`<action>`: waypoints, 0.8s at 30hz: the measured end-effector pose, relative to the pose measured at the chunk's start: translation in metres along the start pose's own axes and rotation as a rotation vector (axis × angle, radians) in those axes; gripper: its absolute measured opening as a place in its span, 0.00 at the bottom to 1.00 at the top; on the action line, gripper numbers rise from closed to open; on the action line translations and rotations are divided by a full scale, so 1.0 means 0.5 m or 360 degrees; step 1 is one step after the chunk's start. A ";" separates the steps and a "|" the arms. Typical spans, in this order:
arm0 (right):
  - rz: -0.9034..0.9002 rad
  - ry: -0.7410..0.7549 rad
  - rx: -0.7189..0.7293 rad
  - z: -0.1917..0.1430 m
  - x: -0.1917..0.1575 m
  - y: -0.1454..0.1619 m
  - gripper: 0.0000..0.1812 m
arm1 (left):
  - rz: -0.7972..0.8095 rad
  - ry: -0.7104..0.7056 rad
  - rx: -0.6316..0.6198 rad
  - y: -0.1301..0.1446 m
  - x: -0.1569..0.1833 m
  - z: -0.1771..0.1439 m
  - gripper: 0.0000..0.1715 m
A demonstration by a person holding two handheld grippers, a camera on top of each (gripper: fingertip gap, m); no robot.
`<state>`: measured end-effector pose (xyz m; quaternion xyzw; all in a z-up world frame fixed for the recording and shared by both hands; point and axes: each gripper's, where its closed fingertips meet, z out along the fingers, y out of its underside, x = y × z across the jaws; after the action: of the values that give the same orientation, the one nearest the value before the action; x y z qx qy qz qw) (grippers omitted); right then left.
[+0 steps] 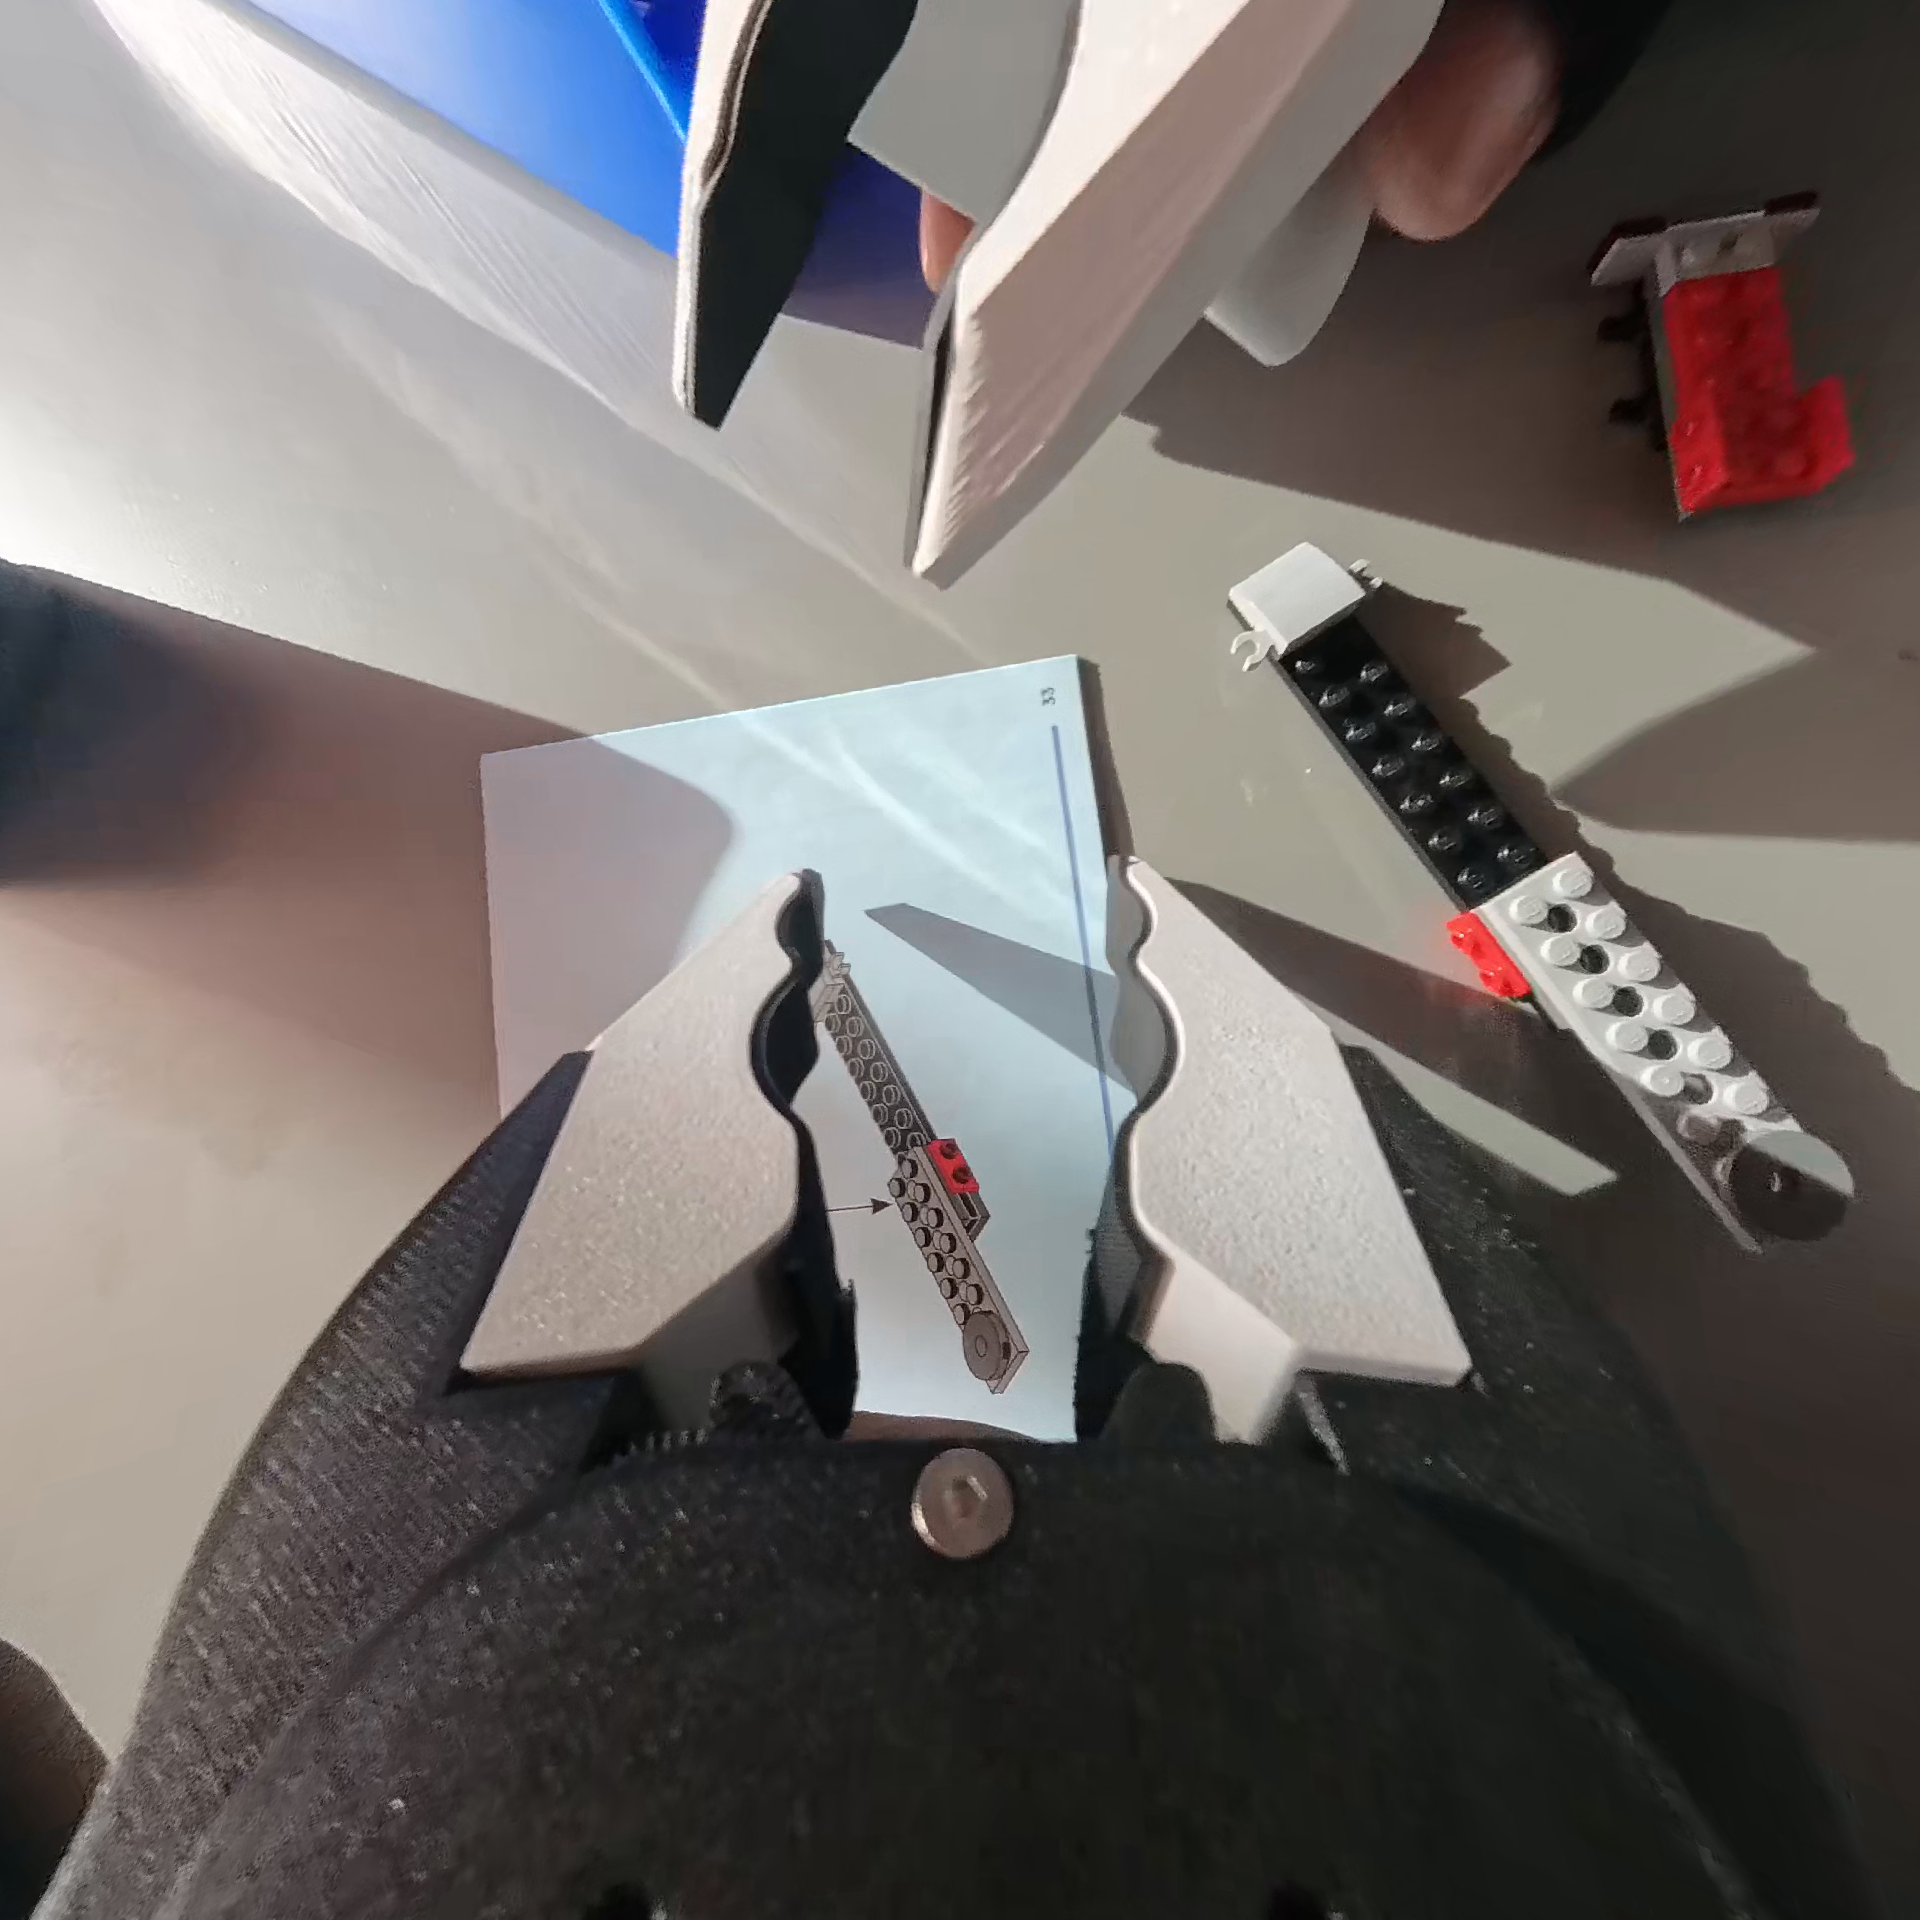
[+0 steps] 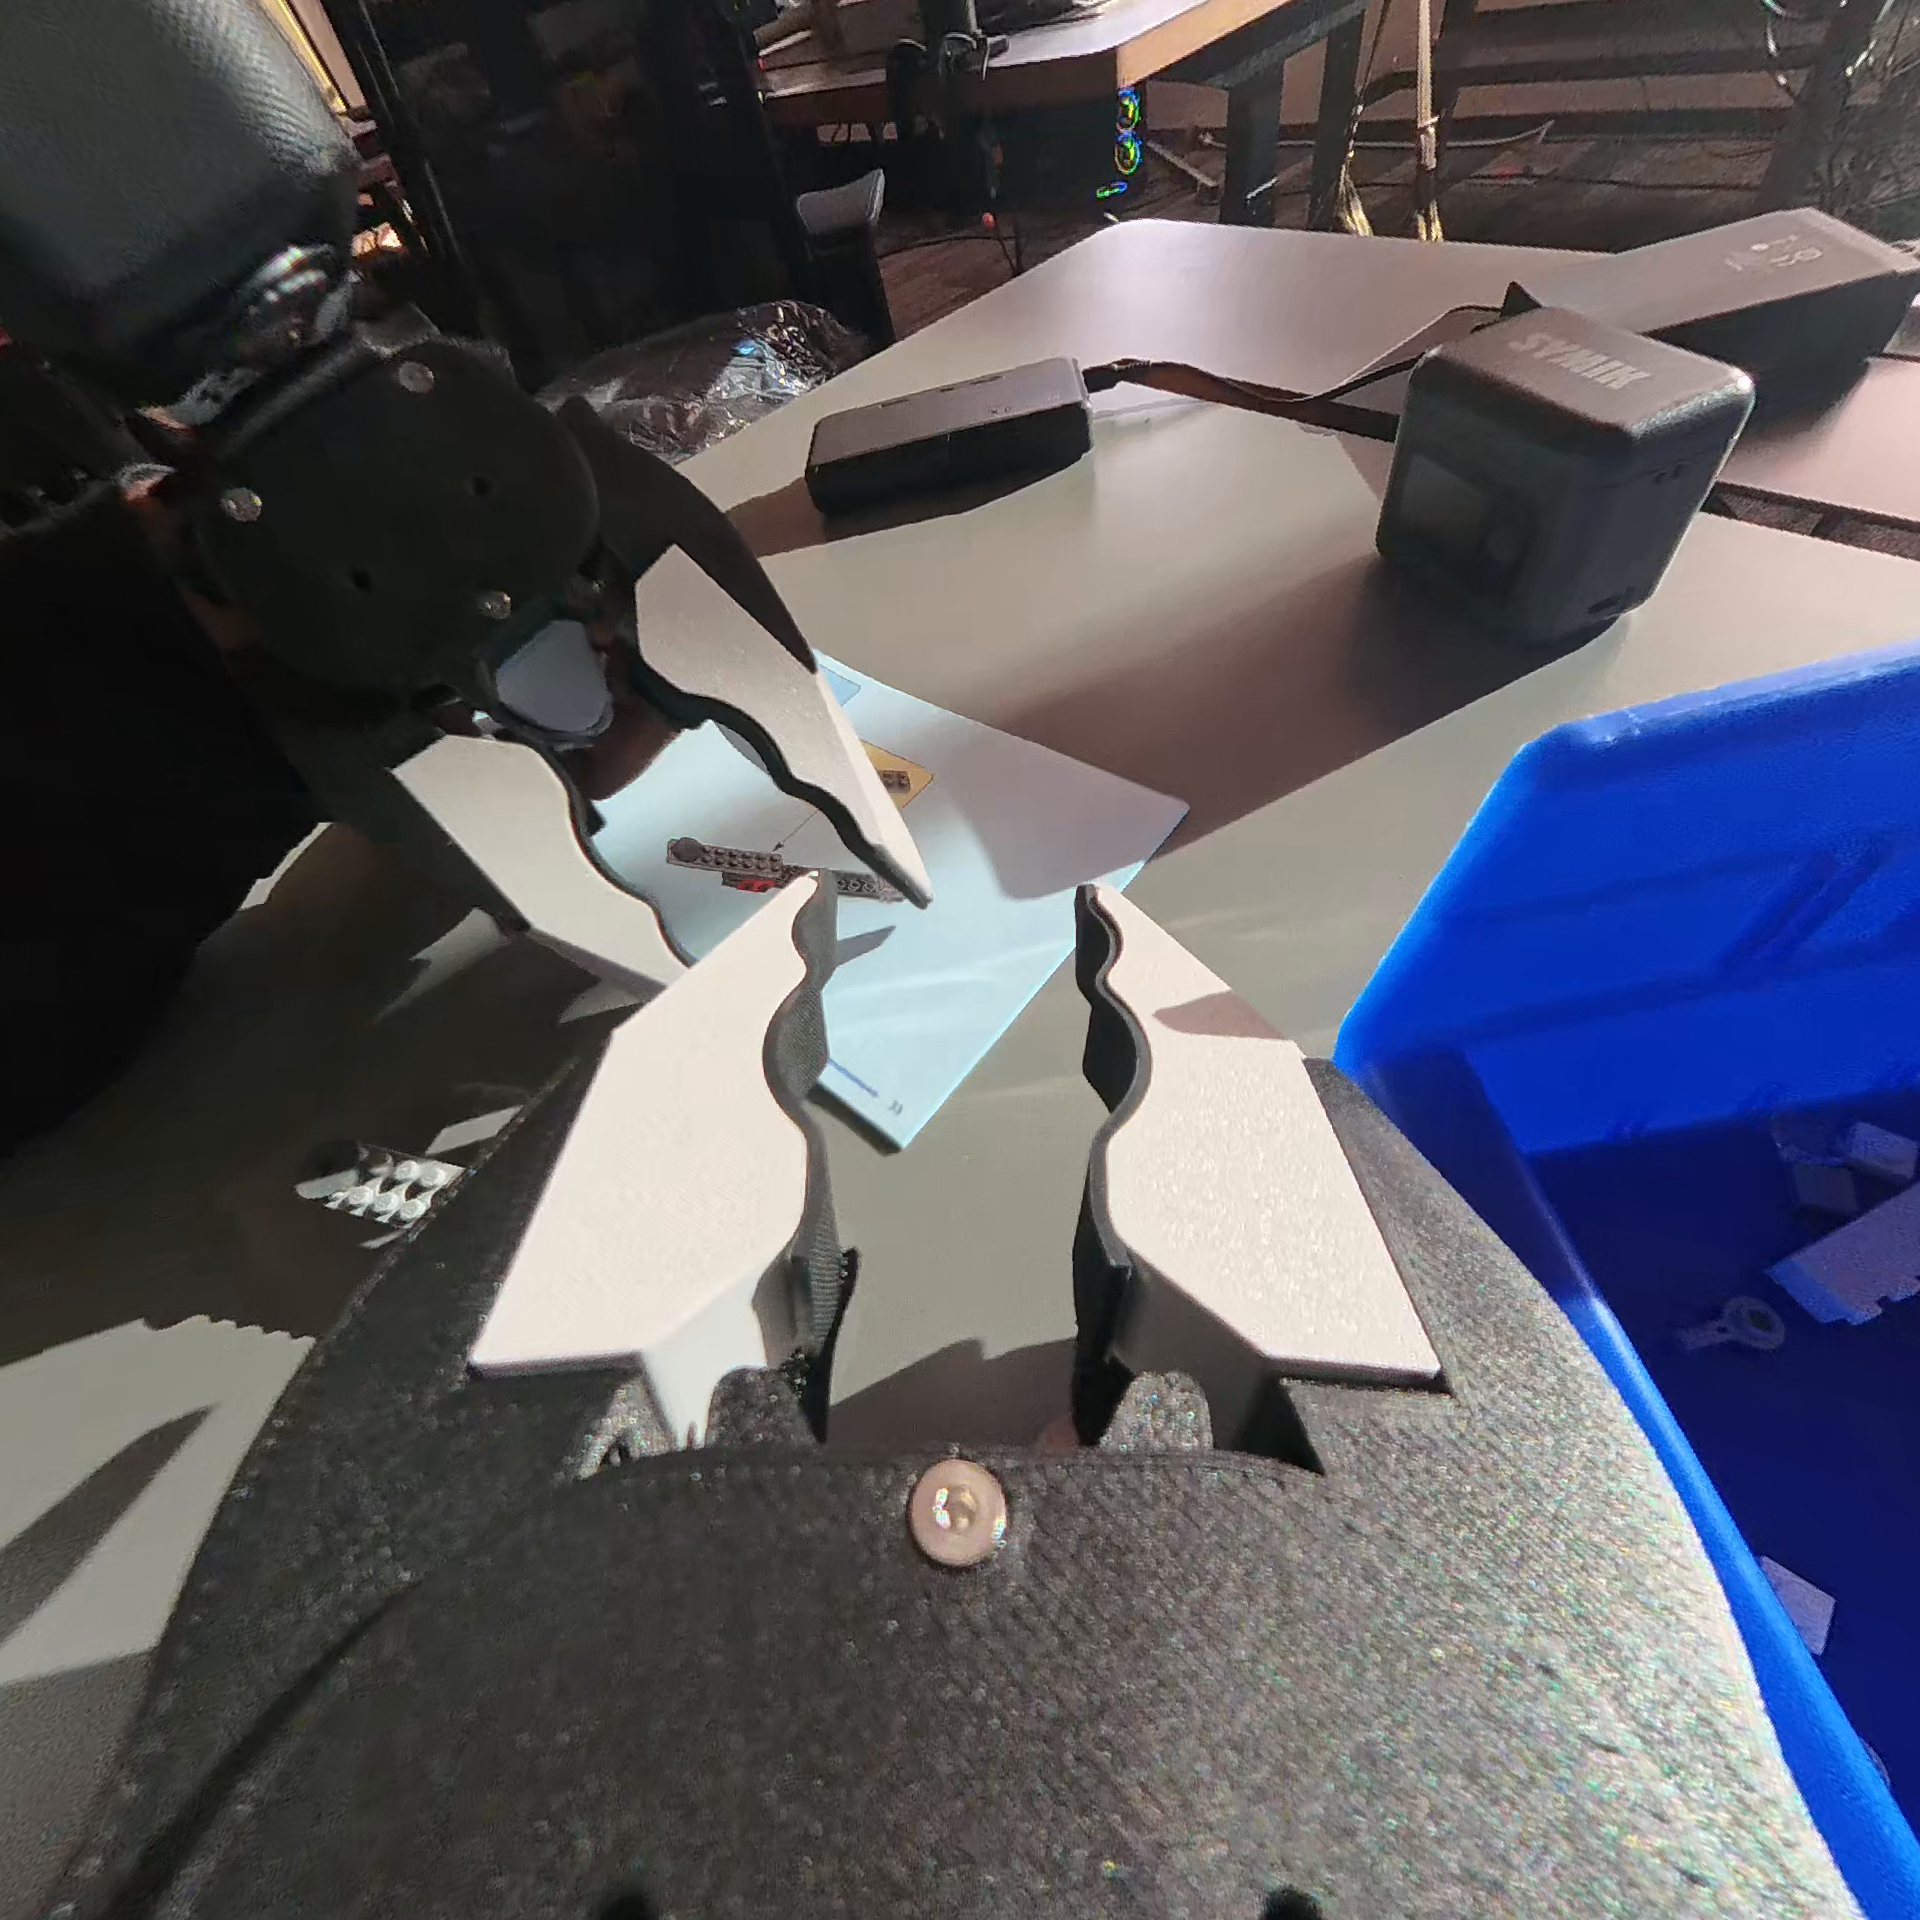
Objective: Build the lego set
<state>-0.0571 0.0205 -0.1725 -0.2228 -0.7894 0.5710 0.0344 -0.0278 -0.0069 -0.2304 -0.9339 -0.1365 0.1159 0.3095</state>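
A pale blue instruction page (image 1: 790, 883) lies on the grey table, and my left gripper (image 1: 966, 894) hovers open and empty over it. To its right lies a long assembly (image 1: 1538, 894) of a black plate, a white plate, a small red brick and a white end piece. A red and grey sub-assembly (image 1: 1745, 364) lies farther right. My right gripper (image 2: 945, 894) is open and empty, pointing at the page (image 2: 966, 935) from the opposite side; it also shows in the left wrist view (image 1: 821, 488). The left gripper shows in the right wrist view (image 2: 800, 925).
A blue bin (image 2: 1621, 935) with several grey loose pieces stands at the right of the right wrist view; it also shows in the left wrist view (image 1: 499, 114). A black cube device (image 2: 1548, 478), a flat black box (image 2: 945, 426) and a cable sit beyond the page.
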 end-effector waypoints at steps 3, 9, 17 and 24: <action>0.0003 -0.0004 -0.0002 0.000 0.000 0.000 0.26 | -0.0014 0.0019 0.0002 0.003 0.001 -0.003 0.25; 0.0010 -0.0007 -0.0006 0.000 0.000 0.001 0.26 | -0.0047 0.0049 0.0032 0.001 0.002 -0.010 0.15; 0.0020 -0.0007 -0.0008 0.001 0.001 0.001 0.26 | -0.0026 0.0054 0.0044 -0.005 0.008 -0.010 0.26; 0.0025 -0.0010 -0.0007 0.001 0.001 0.001 0.26 | 0.0000 0.0017 -0.0019 0.008 0.000 -0.002 0.16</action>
<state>-0.0576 0.0206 -0.1732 -0.2273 -0.7891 0.5701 0.0269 -0.0266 -0.0105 -0.2321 -0.9363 -0.1356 0.1102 0.3046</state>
